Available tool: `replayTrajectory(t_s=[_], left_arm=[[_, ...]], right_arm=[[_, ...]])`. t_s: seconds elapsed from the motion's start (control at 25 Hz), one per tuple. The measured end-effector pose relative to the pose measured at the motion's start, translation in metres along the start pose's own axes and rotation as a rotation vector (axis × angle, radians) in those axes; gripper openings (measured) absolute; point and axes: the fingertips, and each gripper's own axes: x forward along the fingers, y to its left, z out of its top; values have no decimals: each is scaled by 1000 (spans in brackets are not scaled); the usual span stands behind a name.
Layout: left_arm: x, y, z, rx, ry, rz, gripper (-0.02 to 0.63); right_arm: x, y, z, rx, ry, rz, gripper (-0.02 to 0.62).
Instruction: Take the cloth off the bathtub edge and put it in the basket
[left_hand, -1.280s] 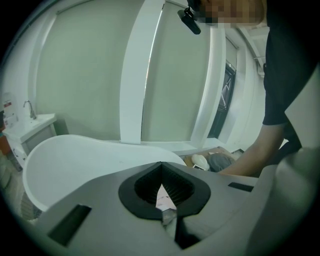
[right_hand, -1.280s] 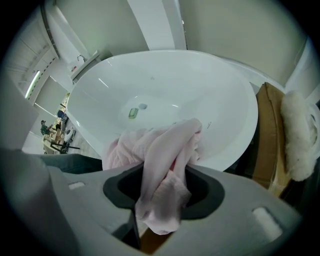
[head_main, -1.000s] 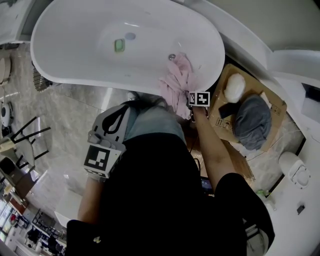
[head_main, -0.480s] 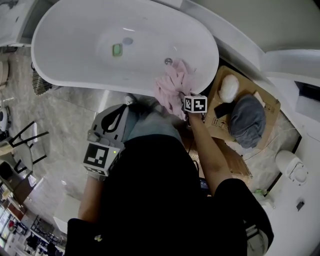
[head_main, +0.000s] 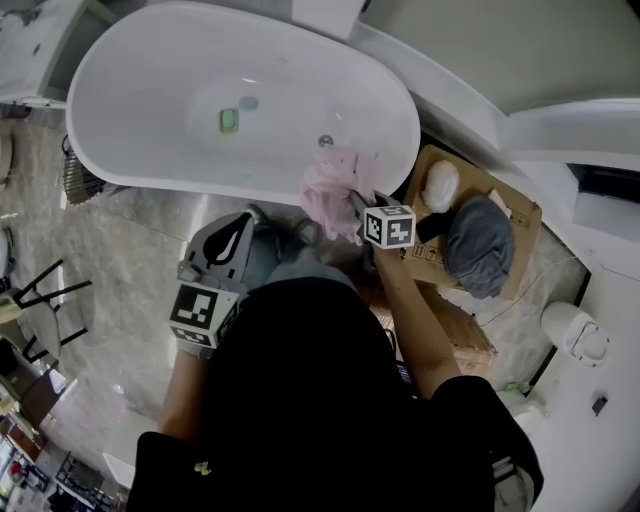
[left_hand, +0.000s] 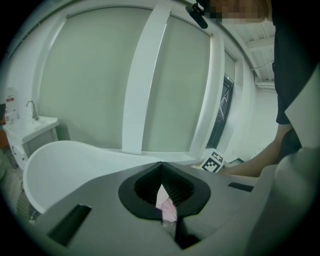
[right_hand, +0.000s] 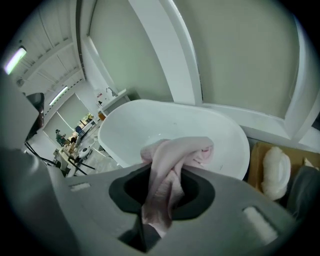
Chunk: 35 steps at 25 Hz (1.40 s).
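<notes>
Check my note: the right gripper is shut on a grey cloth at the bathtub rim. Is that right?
Only the colour is wrong: the right gripper is shut on a pink cloth at the bathtub rim, as the right gripper view shows. The grey cloth lies on the cardboard.

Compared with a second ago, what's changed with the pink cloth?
The right claw, shut on the crumpled pink cloth, has bunched it up and lifted it from the rim of the white oval bathtub, toward the person. The left claw stays low and idle.
</notes>
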Motion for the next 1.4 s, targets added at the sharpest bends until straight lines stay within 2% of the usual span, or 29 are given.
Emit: replayTrajectory(t_s=[0.24,0.52,0.76,0.92,1.12,1.4], left_arm=[[-11,6,-2,24,-25,-11,12],[-24,23,10,-24,-57,70,12],[-49,27,0,-23,-81,131,12],[-79,44,-8,-66,-94,214,12],[-118,71,-28,-100,-108,278,12],[-183,126,-49,-163,-146,382,12]], right_arm=[[-47,43,41,-47,-104,44,92],[-84,97,75,-150,-167,146,92],[-101,142,84,-230,-182,249,93],[-102,181,93,-293,-180,323,92],[-92,238,104,-358,-174,389,94],[-67,328,124,-450,-161,471,94]])
